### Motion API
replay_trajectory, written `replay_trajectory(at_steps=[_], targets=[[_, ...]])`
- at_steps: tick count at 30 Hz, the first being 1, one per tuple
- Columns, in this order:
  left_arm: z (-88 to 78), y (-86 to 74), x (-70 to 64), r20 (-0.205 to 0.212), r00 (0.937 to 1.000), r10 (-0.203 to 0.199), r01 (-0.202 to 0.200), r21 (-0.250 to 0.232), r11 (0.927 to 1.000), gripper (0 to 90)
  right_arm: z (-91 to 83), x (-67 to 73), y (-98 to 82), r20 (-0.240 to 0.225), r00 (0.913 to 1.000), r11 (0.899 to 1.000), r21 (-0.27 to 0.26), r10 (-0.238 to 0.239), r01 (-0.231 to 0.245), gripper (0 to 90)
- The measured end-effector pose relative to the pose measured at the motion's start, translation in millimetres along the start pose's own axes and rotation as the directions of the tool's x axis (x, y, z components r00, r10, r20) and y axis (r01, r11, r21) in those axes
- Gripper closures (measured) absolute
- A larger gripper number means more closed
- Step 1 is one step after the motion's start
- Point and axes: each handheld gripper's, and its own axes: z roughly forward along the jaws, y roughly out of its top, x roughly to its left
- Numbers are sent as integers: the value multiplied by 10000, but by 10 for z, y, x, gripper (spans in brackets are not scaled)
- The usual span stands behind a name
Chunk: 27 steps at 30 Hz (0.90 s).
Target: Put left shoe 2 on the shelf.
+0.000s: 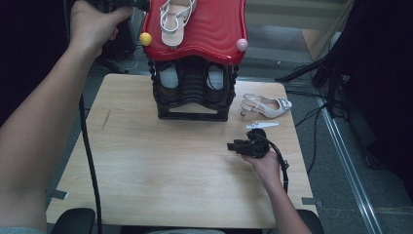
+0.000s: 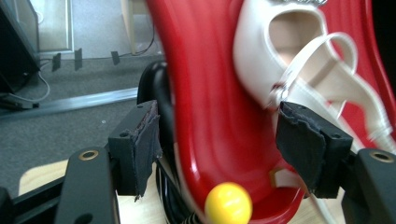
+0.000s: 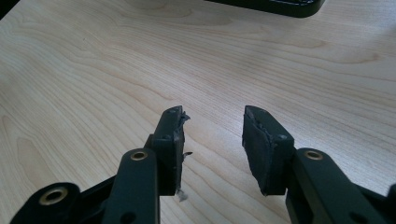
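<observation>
1. Sandal, white, lies on the red top shelf of the shoe rack at upper centre.
2. Left gripper stands wide around the shelf edge, gripping nothing, lined up for that sandal.
3. Right gripper idles wide above the counter, empty.

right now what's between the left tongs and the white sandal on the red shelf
In the left gripper view, the red shelf edge sits between the open left tongs; the white sandal lies just beyond, untouched.
</observation>
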Motion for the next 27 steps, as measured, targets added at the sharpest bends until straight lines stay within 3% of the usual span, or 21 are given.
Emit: replay_trajectory(at_steps=[13, 15, 23, 27], targets=[[22, -495, 279, 202, 9998, -89, 81, 393, 9992, 306, 10, -10, 1, 195, 9998, 10000, -30, -30, 30, 600], [8, -578, 323, 331, 9991, -263, 254, 250, 9994, 308, 5, -15, 1, 213, 9998, 10000, -65, -34, 35, 600], [92, -890, 456, 445, 9972, -606, 587, 436, 9973, 307, 11, -32, 7, 167, 9997, 9998, -72, 171, -170, 597], [154, -1035, 487, 445, 9973, -576, 543, 715, 9960, 303, 9, -44, 11, 178, 9995, 9996, -87, 273, -271, 597]])
